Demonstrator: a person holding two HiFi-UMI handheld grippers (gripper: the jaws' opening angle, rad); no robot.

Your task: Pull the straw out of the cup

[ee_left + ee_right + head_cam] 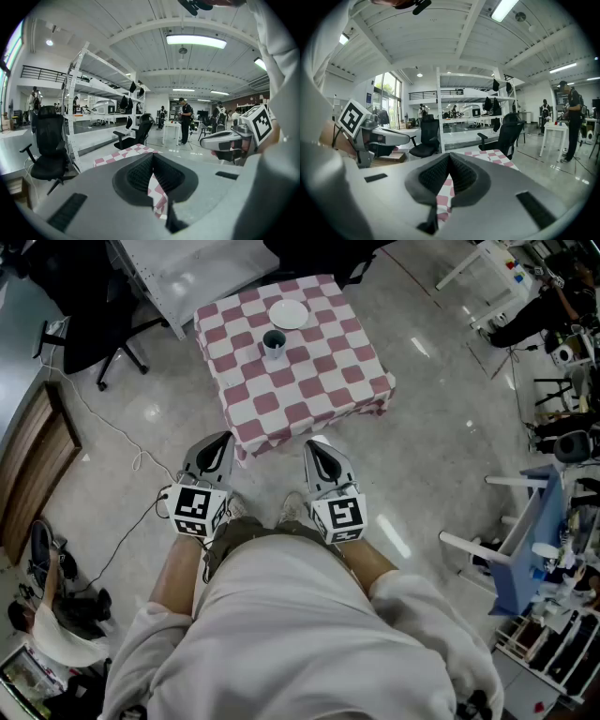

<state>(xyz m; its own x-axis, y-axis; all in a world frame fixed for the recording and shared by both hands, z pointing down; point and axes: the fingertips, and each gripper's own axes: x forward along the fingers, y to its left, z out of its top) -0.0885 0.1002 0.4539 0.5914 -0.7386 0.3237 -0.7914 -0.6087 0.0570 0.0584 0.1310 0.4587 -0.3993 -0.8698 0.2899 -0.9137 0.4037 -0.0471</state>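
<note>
A dark cup (274,342) with a straw in it stands on a small table with a pink-and-white checked cloth (309,381), ahead of me in the head view. My left gripper (214,448) and right gripper (319,452) hang side by side just short of the table's near edge, well apart from the cup. Both have their jaws closed together with nothing between them. In the left gripper view the left gripper (153,161) shows checked cloth beyond its tips, and in the right gripper view the right gripper (449,161) shows the same. The cup is hidden in both gripper views.
A white plate (288,313) lies on the table behind the cup. A black office chair (94,343) stands to the table's left, a white cable (112,427) runs over the floor, and blue and white furniture (530,540) stands at the right. Shelving and people stand far off.
</note>
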